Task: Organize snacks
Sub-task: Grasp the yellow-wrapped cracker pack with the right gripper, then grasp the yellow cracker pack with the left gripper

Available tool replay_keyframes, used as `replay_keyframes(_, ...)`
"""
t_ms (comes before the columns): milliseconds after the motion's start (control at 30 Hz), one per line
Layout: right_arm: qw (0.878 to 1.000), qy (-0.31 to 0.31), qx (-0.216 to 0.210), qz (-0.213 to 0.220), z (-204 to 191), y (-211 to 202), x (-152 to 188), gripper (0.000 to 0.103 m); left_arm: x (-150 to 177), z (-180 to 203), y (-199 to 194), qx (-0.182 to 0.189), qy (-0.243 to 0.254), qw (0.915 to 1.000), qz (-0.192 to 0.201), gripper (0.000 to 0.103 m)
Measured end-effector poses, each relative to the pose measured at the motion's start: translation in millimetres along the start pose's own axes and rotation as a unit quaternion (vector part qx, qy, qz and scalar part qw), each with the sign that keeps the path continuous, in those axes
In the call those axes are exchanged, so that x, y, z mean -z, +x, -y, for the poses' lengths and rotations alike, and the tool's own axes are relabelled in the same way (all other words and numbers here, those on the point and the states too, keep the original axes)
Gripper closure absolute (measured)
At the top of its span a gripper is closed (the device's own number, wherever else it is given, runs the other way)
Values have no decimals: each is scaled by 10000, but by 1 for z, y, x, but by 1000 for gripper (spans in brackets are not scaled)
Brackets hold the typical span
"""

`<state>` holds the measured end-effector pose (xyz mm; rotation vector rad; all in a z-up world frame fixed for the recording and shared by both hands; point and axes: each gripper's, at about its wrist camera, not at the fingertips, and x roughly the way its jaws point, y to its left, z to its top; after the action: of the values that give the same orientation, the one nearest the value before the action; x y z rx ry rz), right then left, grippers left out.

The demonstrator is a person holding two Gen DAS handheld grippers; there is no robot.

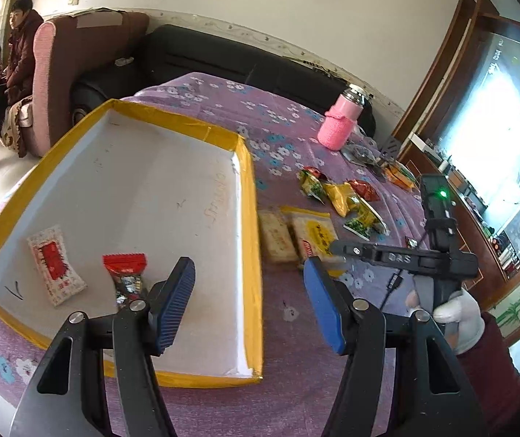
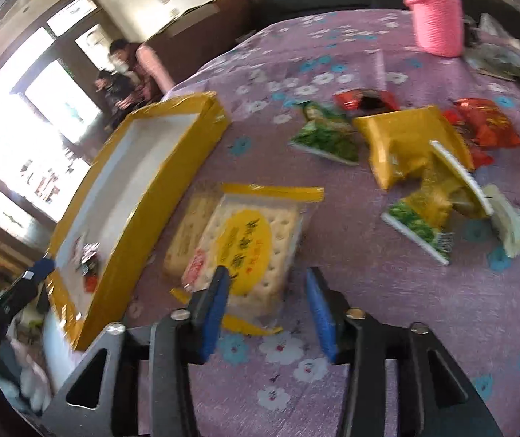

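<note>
**Both jaws wide over the snack spread**

A purple flowered cloth covers the surface [image 1: 289,382]. On it sits a shallow rectangular tray [image 1: 249,218], white inside with yellow taped walls, holding a white-and-red packet [image 1: 56,269] and a red wrapper [image 1: 127,276]. The left gripper [image 1: 249,302] hangs spread and empty over the tray's right wall. The right gripper [image 2: 267,309], likewise parted, straddles the near end of a clear square-cracker packet [image 2: 249,251], its long axis running away from the jaws. Crinkled foil packets [image 2: 413,145] lie beyond.
</note>
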<state>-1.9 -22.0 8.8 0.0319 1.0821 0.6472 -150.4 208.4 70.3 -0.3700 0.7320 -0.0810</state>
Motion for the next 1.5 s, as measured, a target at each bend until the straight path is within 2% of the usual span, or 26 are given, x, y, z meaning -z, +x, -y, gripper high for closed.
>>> replay_keyframes(100,9996,222,177,88,-1,3,-3,51,3,5,2,16,65,10000,-47,42)
replay_keyframes(167,9987,426,223,136,-4,12,-9,47,4,6,2,26,70,10000,-62,42)
replay_keyframes(267,9982,439,336,228,-14,20,-17,43,5,5,1,15,51,10000,-75,42)
replay_keyframes(333,9978,412,455,245,-23,25,-19,35,5,4,0,5,38,10000,-78,41)
replay_keyframes(433,9963,335,742,280,-33,30,-20,31,6,4,1,8,10,10000,-98,39)
replay_keyframes(567,9942,94,1035,264,-42,33,-22,33,8,8,2,24,45,9999,-151,39)
replay_keyframes(667,9931,173,1133,231,-37,27,-17,35,8,12,2,49,102,9998,-170,39)
replay_keyframes(767,9947,216,1003,107,-29,16,-4,34,9,18,4,89,170,9996,-197,39)
replay_keyframes(933,9994,-170,233,-183,-24,-7,26,33,11,33,12,174,327,9988,-313,39)
replay_keyframes(1000,9996,-117,234,143,-9,-29,30,33,12,40,17,216,375,9984,-370,39)
replay_keyframes(1100,9949,225,687,703,25,-59,23,33,16,51,24,276,473,9973,-492,39)
replay_keyframes(1200,9863,795,966,1076,68,-80,15,33,20,60,27,329,591,9960,-587,39)
replay_keyframes(1267,9795,1221,1024,1230,97,-87,11,31,22,66,30,327,654,9952,-645,39)
replay_keyframes(1367,9690,1886,895,1321,134,-87,8,32,24,69,34,314,657,9948,-717,39)
replay_keyframes(1500,9655,1962,899,1455,149,-81,-4,33,26,74,43,256,665,9938,-848,39)
